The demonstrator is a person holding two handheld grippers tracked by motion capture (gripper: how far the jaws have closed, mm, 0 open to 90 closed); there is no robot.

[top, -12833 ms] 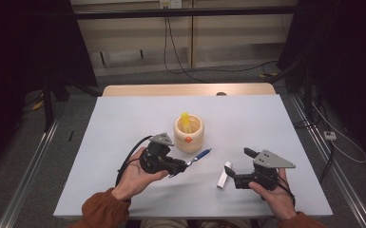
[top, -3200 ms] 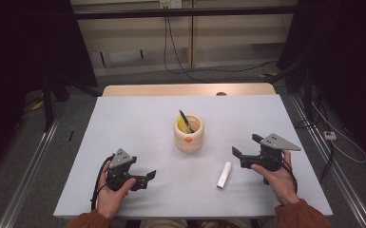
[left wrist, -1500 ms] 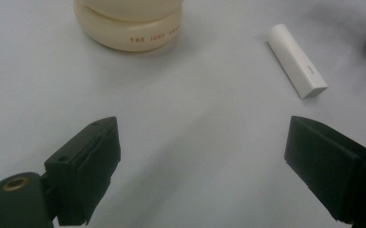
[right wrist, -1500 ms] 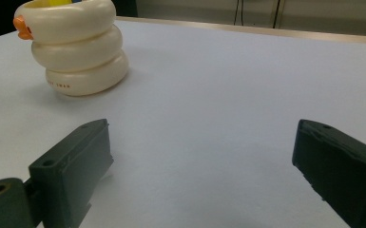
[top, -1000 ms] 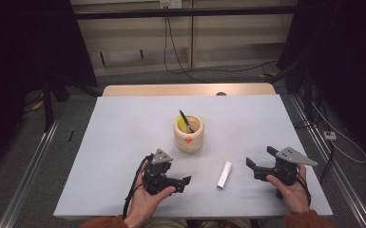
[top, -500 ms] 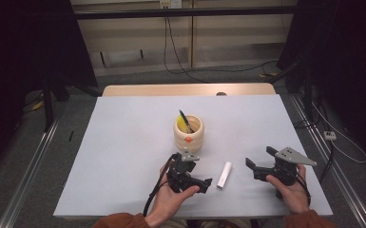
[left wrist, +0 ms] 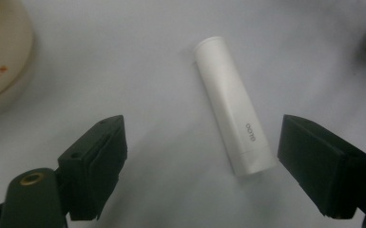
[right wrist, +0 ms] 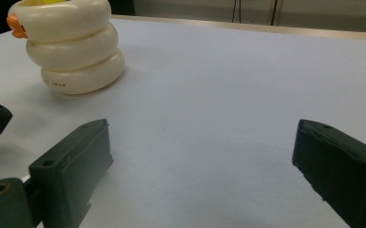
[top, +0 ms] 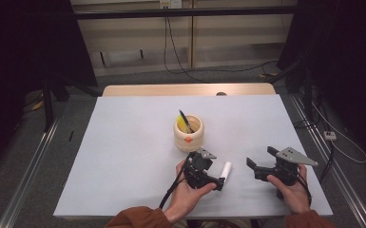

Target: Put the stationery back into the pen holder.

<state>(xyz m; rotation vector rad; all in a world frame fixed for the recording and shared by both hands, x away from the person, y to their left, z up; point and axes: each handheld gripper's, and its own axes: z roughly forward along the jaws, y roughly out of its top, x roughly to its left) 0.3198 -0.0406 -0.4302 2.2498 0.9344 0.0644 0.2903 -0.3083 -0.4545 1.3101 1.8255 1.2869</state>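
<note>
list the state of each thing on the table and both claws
white tube: lying flat on the table, capped, between the left claw's open jaws, untouched
cream holder: upright, with a black pen and something yellow standing in it
left claw: open, jaws either side of the tube's near end
right claw: open, nothing between its jaws, apart from the tube

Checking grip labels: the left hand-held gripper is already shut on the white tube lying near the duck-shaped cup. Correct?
Not quite. In the left gripper view the left hand-held gripper is open: the white tube lies between its jaws, untouched, near the duck-shaped cup.
</note>
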